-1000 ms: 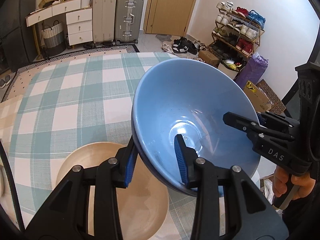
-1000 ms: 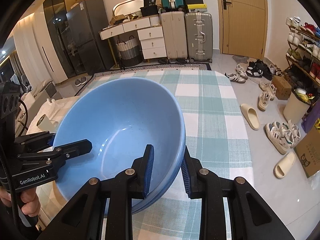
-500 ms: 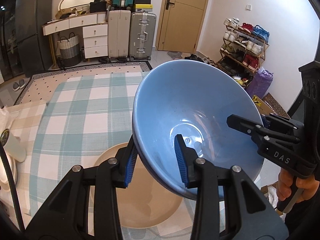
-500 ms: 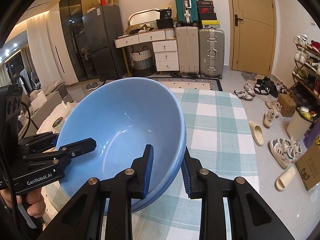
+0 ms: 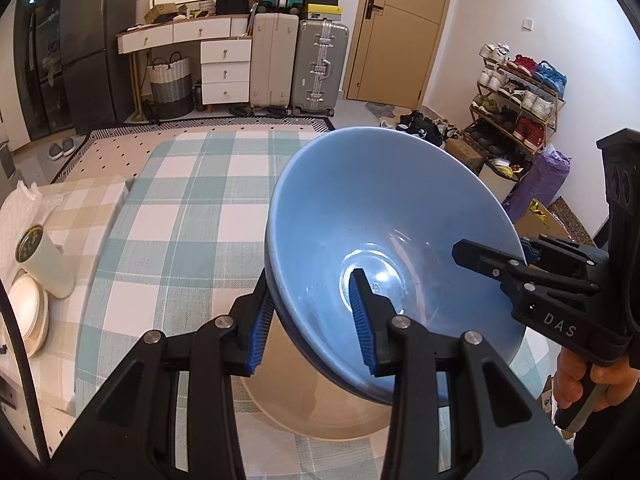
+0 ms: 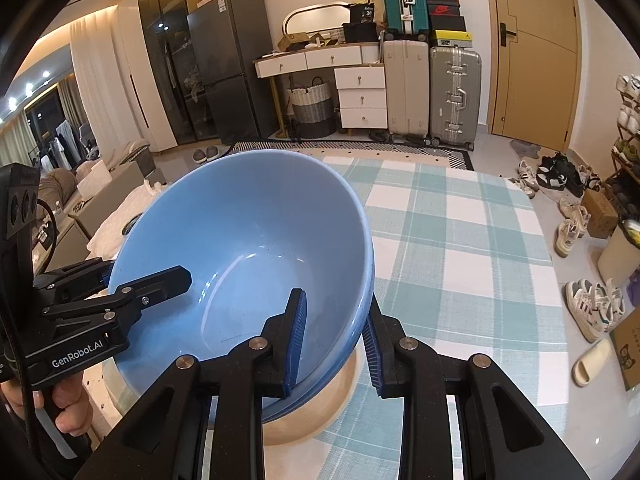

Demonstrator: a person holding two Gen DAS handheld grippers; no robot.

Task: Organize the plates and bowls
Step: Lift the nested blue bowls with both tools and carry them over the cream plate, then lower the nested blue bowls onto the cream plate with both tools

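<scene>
Now both grippers, left gripper (image 5: 312, 320) and right gripper (image 6: 334, 344), pinch opposite rims of the blue bowl (image 5: 384, 248); keep it level above the beige bowl (image 5: 320, 412) at lower centre.

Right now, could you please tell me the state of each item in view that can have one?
Blue bowls: two nested, held tilted above the table.
Left gripper: shut on the blue bowls' rim.
Right gripper: shut on the opposite rim.
Beige plate: flat on the checked tablecloth, beneath the bowls.
White plates: stacked at the table's left edge.
White cup: upright beside that stack.
Door: closed.
</scene>
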